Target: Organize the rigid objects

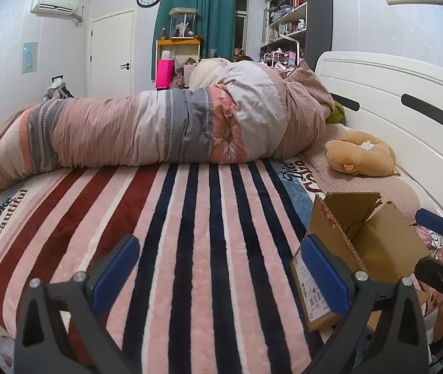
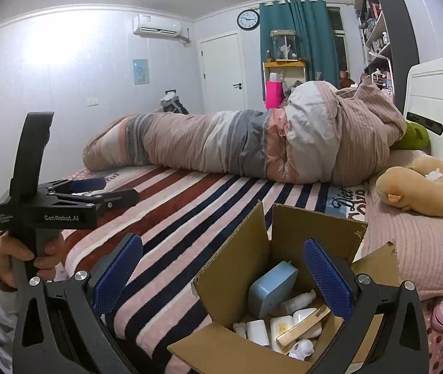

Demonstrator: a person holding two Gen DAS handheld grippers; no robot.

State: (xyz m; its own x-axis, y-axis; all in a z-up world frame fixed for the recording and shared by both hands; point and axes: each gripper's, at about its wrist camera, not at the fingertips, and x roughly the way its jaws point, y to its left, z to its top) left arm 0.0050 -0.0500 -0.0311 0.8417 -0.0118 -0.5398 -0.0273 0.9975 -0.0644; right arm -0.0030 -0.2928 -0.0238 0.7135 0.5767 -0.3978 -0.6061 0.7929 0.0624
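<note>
The right gripper has its jaws spread wide and empty, hovering over the open cardboard box that sits on the bed near its right edge; the box mouth fills the right wrist view from 4 to 6 o'clock. Inside lie the rigid objects to be sorted: a pale blue case leaning against the far wall, a small white bottle, several white containers and a slim gold-edged box across them. The left gripper also has its jaws spread with nothing between them, held low over the striped blanket, with the box at its 4 o'clock. Judging from this, the work stands at the picking step: nothing is gripped yet, and the next move likely calls for the right jaws to drop straight down between the flaps and close on one item, the blue case being the most exposed. The upright flaps narrow the entry, and the torn far flap could catch a finger. Open room lies at 9 to 12 o'clock on the flat blanket; the rolled quilt bounds it at 12 o'clock, the plush toy and pillow at 2 to 3 o'clock, the white headboard beyond.
</note>
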